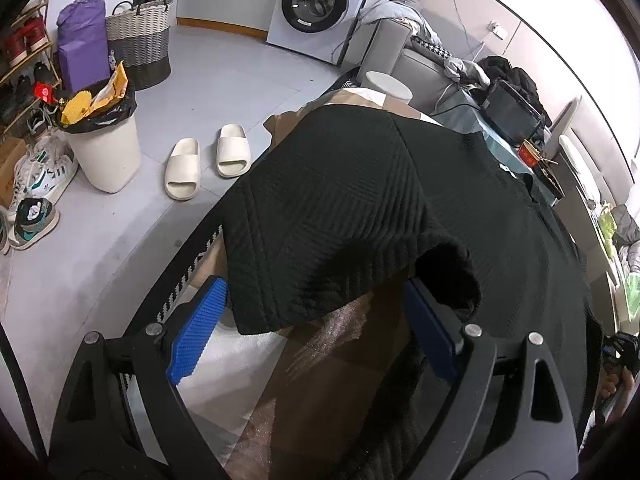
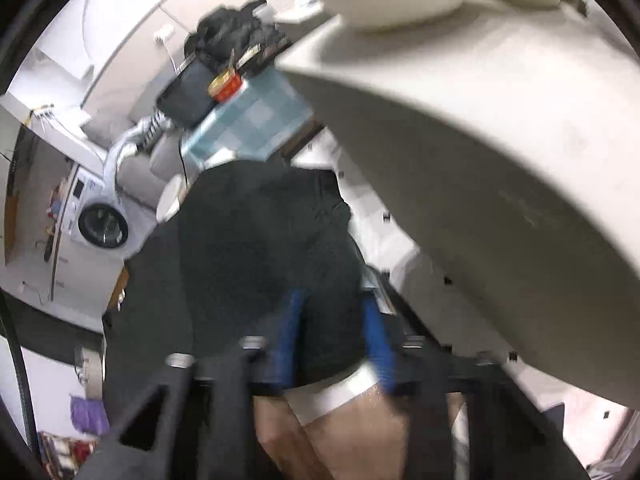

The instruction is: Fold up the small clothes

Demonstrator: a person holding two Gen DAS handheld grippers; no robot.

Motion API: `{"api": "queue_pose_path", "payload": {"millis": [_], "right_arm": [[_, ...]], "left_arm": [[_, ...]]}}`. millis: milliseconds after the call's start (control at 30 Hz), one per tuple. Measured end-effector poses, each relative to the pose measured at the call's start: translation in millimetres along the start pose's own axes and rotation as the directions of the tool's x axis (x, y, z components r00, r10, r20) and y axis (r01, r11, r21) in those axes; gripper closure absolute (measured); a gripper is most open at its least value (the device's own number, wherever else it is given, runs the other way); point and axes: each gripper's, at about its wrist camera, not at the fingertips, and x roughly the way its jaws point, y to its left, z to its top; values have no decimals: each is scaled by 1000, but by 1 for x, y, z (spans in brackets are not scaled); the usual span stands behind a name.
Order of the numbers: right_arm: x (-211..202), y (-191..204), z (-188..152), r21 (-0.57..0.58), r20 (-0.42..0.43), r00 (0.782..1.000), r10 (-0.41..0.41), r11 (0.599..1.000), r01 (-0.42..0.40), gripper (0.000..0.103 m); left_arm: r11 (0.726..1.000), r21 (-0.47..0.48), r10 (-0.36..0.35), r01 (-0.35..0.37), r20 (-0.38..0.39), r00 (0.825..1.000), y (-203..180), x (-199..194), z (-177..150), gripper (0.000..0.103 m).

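A black ribbed garment (image 1: 360, 208) lies spread over a brown-and-white patterned rug (image 1: 332, 368), filling most of both views. The left gripper (image 1: 312, 328) stands spread wide, its blue pads (image 1: 192, 336) flanking the garment's near hem without pinching it. The right gripper (image 2: 334, 328), blurred, has the cloth's edge between its pads; whether it clamps cannot be told. No writing is legible on the washing machine (image 1: 320, 4) or elsewhere.
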Motion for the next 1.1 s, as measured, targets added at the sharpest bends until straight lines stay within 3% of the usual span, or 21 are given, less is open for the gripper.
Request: {"api": "queue_pose_path", "payload": {"millis": [33, 133, 233, 300, 367, 433, 467, 500, 533, 567, 667, 700, 833, 900, 967, 1033, 1100], "right_arm": [[-4, 4, 1, -18, 14, 1000, 17, 1000, -16, 95], [-22, 36, 2, -154, 70, 994, 84, 985, -73, 96], [-39, 82, -2, -327, 87, 974, 211, 929, -172, 96], [-49, 119, -11, -468, 46, 947, 319, 844, -262, 96], [-51, 162, -33, -610, -80, 914, 398, 706, -361, 95], [-41, 191, -59, -682, -225, 905, 361, 606, -411, 85], [-37, 199, -72, -700, -268, 901, 342, 573, -426, 79], [-33, 204, -83, -719, -308, 896, 319, 539, -439, 61], [-31, 206, -92, -739, -322, 899, 298, 515, -435, 51], [-30, 204, -98, -753, -320, 903, 286, 502, -425, 50], [-32, 193, -97, -742, -307, 914, 267, 534, -405, 50], [-33, 188, -91, -725, -300, 916, 267, 560, -400, 50], [-31, 167, -76, -673, -185, 958, 219, 682, -286, 48], [-17, 155, -59, -595, -156, 973, 170, 770, -230, 46], [3, 141, -40, -454, -166, 972, 165, 862, -224, 46], [20, 132, -24, -328, -168, 965, 199, 912, -246, 45], [30, 132, -14, -290, -125, 972, 198, 930, -227, 45]], "left_arm": [[1000, -4, 1, -1, 0, 1000, 1, 0, 0, 15], [1000, -14, 0, 0, 5, 1000, 3, -2, 0, 15], [1000, -11, -5, 5, 6, 1000, 2, -4, 0, 15], [1000, -1, -9, 9, 8, 1000, 0, -5, 0, 15], [1000, 7, -3, 3, 8, 1000, -1, -7, -1, 15], [1000, 11, -4, 4, 7, 1000, -3, -8, -2, 15], [1000, 13, -7, 7, 9, 1000, -3, -10, -3, 15], [1000, 12, -9, 9, 11, 1000, -3, -12, -3, 15], [1000, 11, -13, 12, 13, 1000, -2, -13, -3, 15], [1000, 9, -14, 14, 15, 1000, -1, -15, -4, 15], [1000, 2, -19, 19, 14, 1000, -1, -17, -4, 15], [1000, 0, -23, 23, 15, 1000, -1, -19, -4, 15], [1000, -8, -27, 27, 14, 1000, 2, -21, -2, 15], [999, -8, -33, 33, 14, 999, 1, -21, -2, 15], [999, -12, -37, 37, 14, 999, 2, -21, -2, 15], [999, -10, -36, 36, 13, 999, 2, -21, -2, 15], [999, -10, -36, 36, 14, 999, 3, -21, -2, 15]]}}
